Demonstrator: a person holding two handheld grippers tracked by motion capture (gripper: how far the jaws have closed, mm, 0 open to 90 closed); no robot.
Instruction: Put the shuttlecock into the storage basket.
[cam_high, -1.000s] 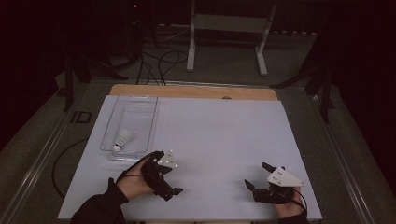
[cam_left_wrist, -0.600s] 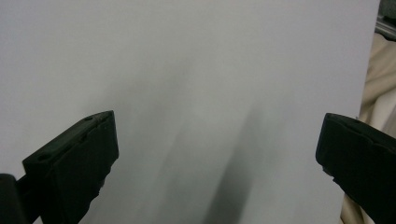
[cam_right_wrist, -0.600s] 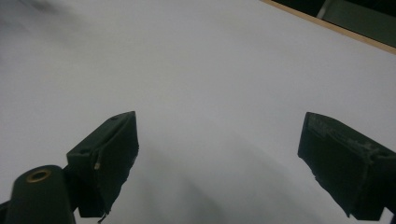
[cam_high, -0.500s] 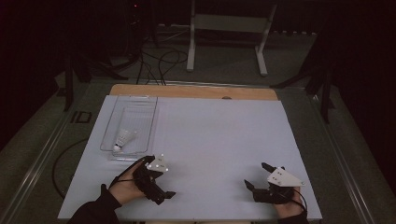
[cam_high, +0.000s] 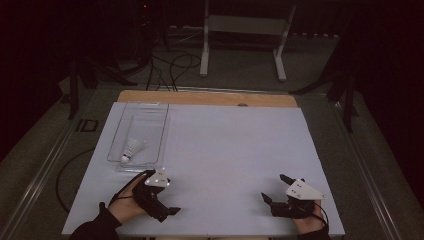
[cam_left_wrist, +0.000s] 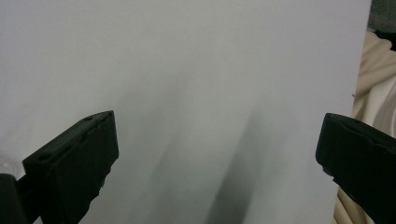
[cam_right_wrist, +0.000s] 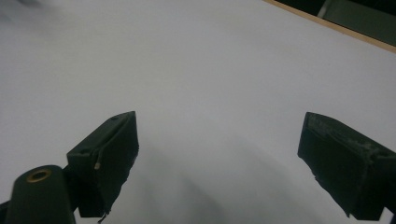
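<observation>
Left hand-held gripper (cam_high: 167, 212) is being drawn back nearward from the shuttlecock (cam_high: 131, 149) in the tray (cam_high: 159, 132), both hand-held grippers released, right hand-held gripper (cam_high: 274, 189) being rested.

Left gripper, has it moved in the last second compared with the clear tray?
Yes. In the high view the left gripper has drawn back from the clear tray toward the table's near edge. The shuttlecock in the tray stayed put.
</observation>
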